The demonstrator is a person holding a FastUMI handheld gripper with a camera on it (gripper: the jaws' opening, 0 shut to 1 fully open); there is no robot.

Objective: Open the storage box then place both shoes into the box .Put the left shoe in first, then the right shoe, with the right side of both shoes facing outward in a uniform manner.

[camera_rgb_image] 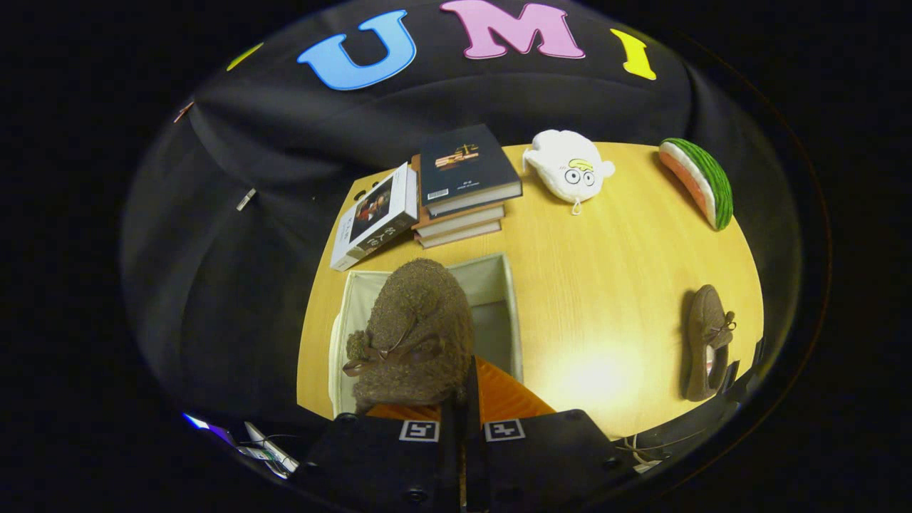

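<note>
gripper (467, 399) at lower centre of the frame, jaws nearly closed, clamped on the heel of the fuzzy brown shoe (417, 335), held over the open storage box (499, 285) on the table (605, 285). second brown shoe (707, 342) lay at the right, well apart. books (463, 185) beyond the box.

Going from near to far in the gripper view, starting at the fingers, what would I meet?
Gripper, shut on brown shoe → open storage box beneath the shoe → stack of books → booth's black wall.
</note>
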